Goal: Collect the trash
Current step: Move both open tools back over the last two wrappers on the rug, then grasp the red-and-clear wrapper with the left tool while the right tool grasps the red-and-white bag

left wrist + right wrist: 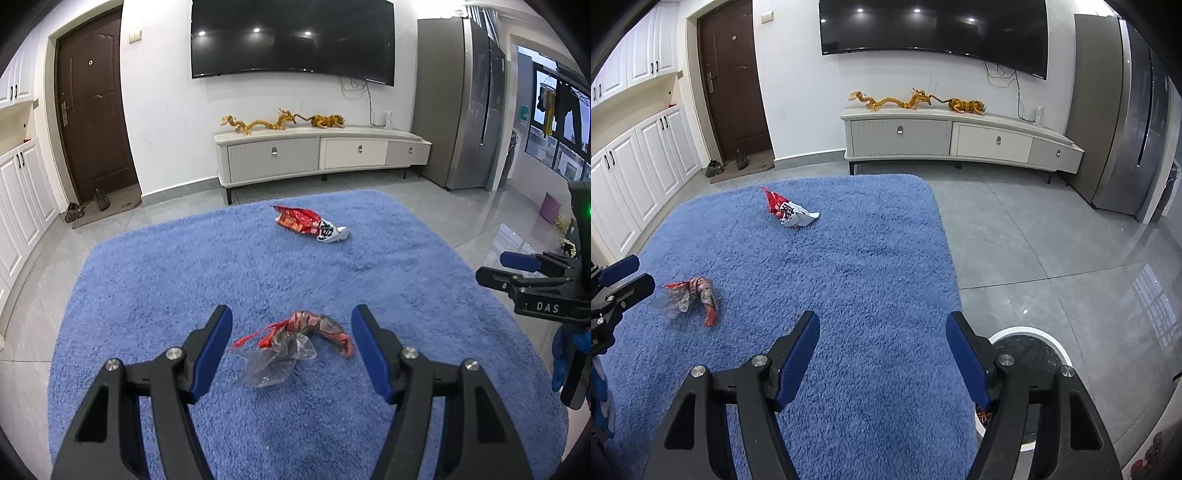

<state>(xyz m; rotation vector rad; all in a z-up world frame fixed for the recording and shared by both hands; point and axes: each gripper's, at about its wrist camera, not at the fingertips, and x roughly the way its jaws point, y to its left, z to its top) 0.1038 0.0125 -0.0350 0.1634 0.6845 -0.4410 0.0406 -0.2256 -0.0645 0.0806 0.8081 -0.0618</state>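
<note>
A crumpled red and clear plastic wrapper (295,345) lies on the blue rug (184,258), right in front of my left gripper (291,323), which is open with the wrapper between and just beyond its fingers. A red and white snack bag (310,223) lies farther back on the rug. In the right wrist view the wrapper (694,299) is at the left and the snack bag (788,210) farther back. My right gripper (882,325) is open and empty above the rug (868,258). A white-rimmed bin with a black liner (1030,354) sits at the rug's right edge, under the right finger.
A grey tiled floor (1052,240) surrounds the rug. A low TV cabinet (317,151) stands against the back wall under a TV. A brown door (92,110) and white cupboards are at the left, a fridge (476,110) at the right.
</note>
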